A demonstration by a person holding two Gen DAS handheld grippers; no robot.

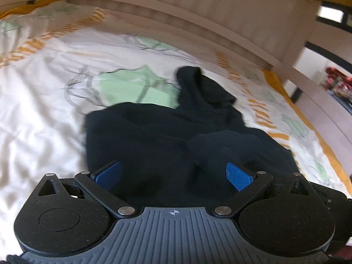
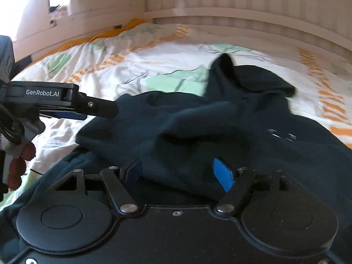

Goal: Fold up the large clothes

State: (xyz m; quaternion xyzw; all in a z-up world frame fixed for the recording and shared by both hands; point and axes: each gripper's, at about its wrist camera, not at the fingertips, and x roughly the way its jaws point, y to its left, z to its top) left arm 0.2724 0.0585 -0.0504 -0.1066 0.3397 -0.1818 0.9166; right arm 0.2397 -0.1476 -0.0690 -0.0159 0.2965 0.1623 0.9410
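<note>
A dark navy hoodie [image 2: 220,127] lies rumpled on the bed [image 1: 44,110], spread just ahead of both grippers, left [image 1: 173,176] and right [image 2: 178,173], whose fingers stand apart, gripping nothing, seemingly between folds.

We saw a navy garment [image 1: 167,136] on a white sheet [image 1: 44,114] patterned green, grey and orange.
</note>
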